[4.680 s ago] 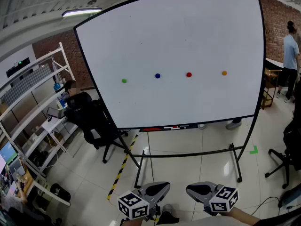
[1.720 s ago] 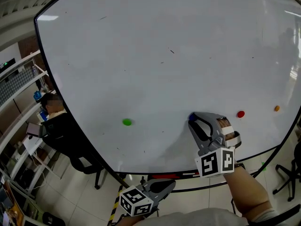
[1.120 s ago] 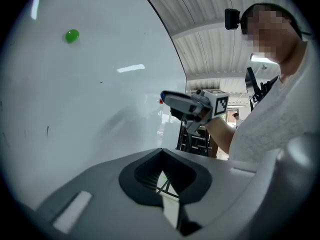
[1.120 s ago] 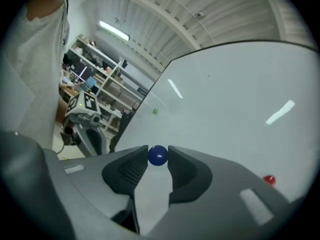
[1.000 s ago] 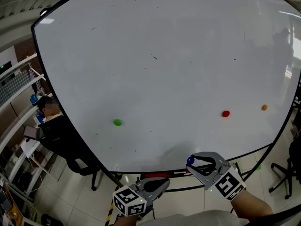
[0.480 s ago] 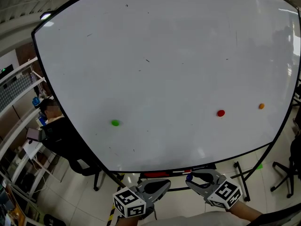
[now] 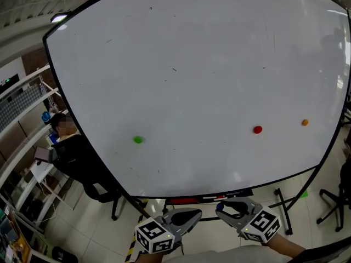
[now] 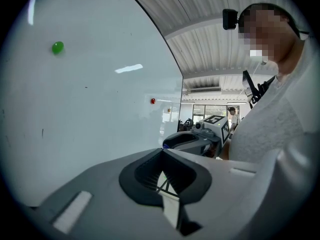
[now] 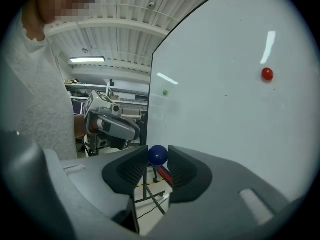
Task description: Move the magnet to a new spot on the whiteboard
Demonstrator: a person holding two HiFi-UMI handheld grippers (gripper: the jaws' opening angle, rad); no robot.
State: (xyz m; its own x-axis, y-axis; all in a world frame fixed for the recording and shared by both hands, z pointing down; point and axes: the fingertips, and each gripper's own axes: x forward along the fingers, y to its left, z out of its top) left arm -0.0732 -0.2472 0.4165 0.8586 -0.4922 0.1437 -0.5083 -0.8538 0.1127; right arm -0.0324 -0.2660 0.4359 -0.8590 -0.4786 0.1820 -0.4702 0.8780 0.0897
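Observation:
A round blue magnet (image 9: 158, 155) sits pinched between the tips of my right gripper (image 9: 158, 157), which is shut on it; it also shows as a blue dot (image 7: 219, 206) at that gripper's tip (image 7: 221, 209), held low beneath the whiteboard (image 7: 208, 64). On the board remain a green magnet (image 7: 137, 139), a red magnet (image 7: 257, 129) and an orange magnet (image 7: 304, 123). My left gripper (image 7: 193, 216) hangs low beside the right one, its jaws closed together with nothing in them (image 8: 161, 151).
The whiteboard stands on a black wheeled frame (image 7: 282, 210) with a marker tray (image 7: 205, 197) along its bottom edge. A seated person and black office chair (image 7: 82, 163) are at the left, by white shelving (image 7: 22, 147). Another chair (image 7: 337, 196) is at the right.
The right gripper has come down and off the board with the blue magnet, from the board's lower edge to below the tray. The view has shifted slightly. The left gripper has stayed low.

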